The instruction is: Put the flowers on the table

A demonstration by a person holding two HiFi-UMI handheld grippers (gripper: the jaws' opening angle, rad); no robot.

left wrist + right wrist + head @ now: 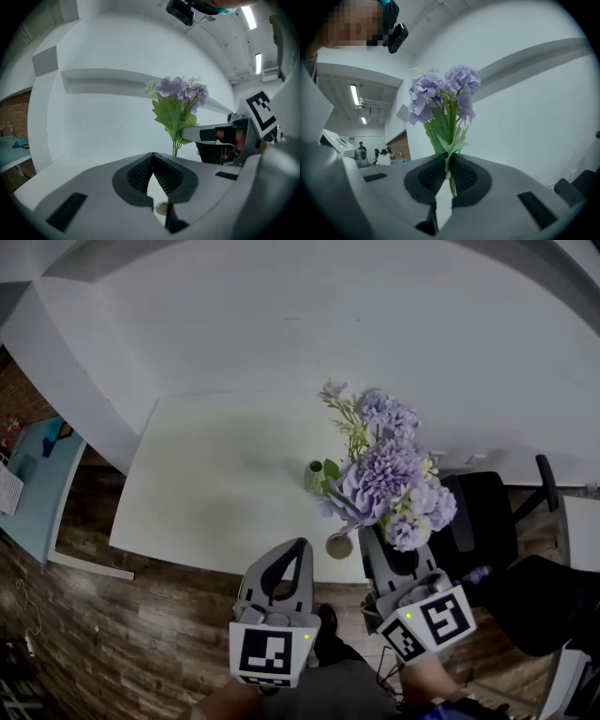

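right gripper (447, 165): clamped on flowers (443, 93) by stems | left gripper (153, 161): jaws together, empty | cup (338, 545): 5 o'clock edge of table (216, 484), contents unclear

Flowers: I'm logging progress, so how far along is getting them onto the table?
Done: the right hand-held gripper is shut on the flowers, at the stems. In hand: the bunch is held upright, off the table, near its front edge. Left: set it down and let go. The left hand-held gripper is shut, empty.
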